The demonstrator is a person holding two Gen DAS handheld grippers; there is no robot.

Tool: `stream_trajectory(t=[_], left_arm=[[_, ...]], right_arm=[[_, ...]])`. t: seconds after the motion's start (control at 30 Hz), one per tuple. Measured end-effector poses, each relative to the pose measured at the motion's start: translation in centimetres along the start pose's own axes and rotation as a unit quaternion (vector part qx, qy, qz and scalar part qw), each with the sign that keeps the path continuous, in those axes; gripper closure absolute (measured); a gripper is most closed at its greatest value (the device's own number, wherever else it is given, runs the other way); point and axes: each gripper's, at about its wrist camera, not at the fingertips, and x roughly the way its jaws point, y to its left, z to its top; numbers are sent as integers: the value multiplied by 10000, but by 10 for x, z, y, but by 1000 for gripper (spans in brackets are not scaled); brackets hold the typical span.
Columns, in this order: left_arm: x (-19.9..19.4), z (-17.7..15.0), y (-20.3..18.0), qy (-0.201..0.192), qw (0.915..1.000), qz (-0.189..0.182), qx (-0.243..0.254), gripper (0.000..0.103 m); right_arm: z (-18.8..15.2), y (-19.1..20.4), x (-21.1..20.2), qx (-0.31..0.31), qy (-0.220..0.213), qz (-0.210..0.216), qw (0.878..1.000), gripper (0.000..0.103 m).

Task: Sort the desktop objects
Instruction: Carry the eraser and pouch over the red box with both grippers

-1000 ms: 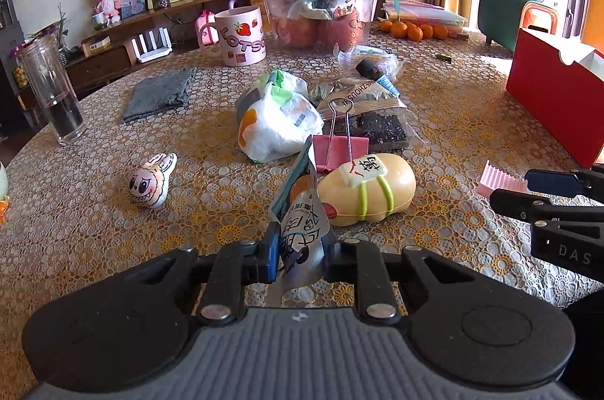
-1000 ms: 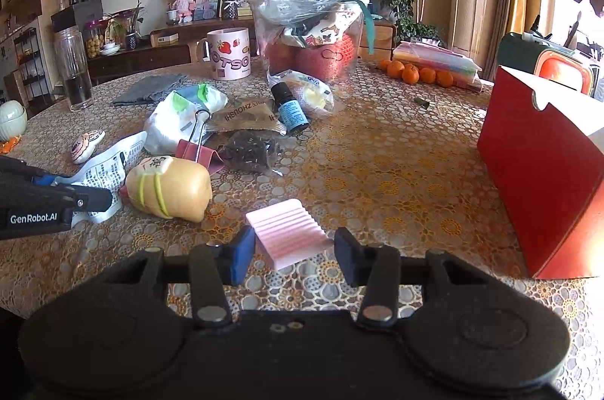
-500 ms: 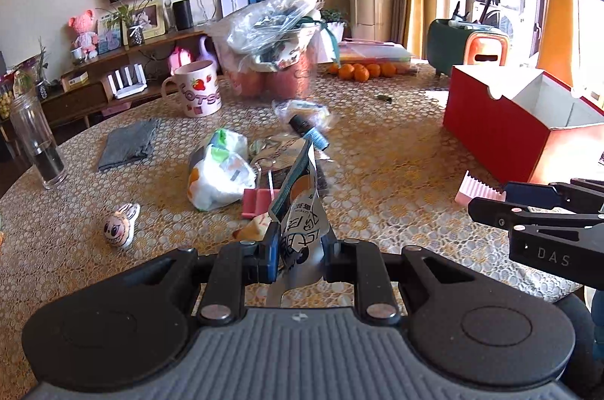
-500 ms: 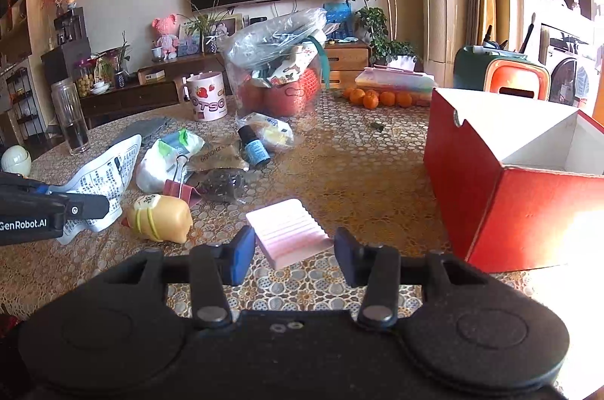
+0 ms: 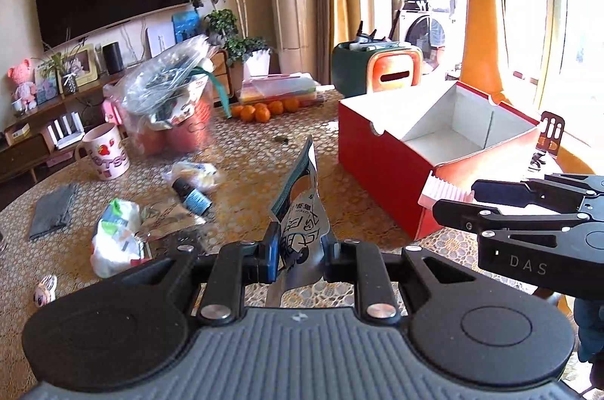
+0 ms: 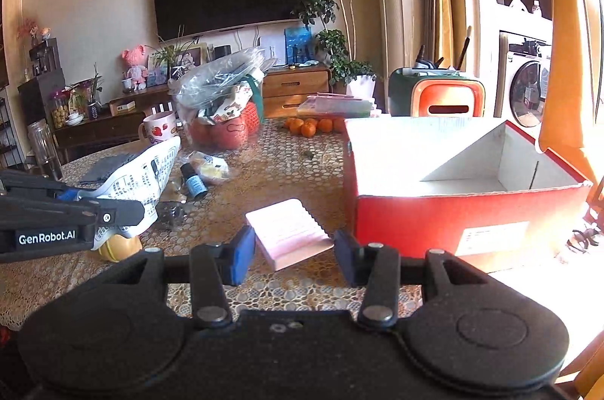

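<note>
**Carrying two items toward the box**

Holding a foil snack packet [image 5: 298,211] upright, the left gripper [image 5: 300,250] is clenched on it above the table [image 5: 245,173]. Right gripper [image 6: 290,254] grips a pink ridged pad [image 6: 288,232]. The red box [image 6: 453,215] sits right, open and divided, near the pad. Judged step: transport. Next: clear the rim, pick a compartment, release.

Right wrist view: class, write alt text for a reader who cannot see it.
The right hand-held gripper holds a pink ridged pad just short of an open red box with a white divided interior. At left, the left hand-held gripper grips a white printed packet above the cluttered lace-covered table.
</note>
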Motion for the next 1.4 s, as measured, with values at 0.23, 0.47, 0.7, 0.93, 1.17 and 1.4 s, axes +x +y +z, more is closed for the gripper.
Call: stream_trajectory(t=[0.23,0.47,0.7,0.93,1.17,1.4], left_arm=[[15,28,-45,-179,9985,-334,387,84],[36,51,-80,-234,9960,-570,643,84],[63,75,-105,-238,9928,-759,901,84],[99,105,-118,-111,9904,-960,990,84],[150,124,-128,398,9848,-1308,1071,84],[204,132,-140,979,9788,-1280,1262,84]], right_arm=[[15,-43,-10,90,-203,-281,9994,58],[25,-82,-8,157,-266,-578,9978,58],[41,-113,-2,87,-315,-758,9966,58],[58,-144,19,16,-192,-899,9958,58],[68,-170,52,39,174,-943,9954,58],[74,-190,92,-59,735,-876,9934,58]])
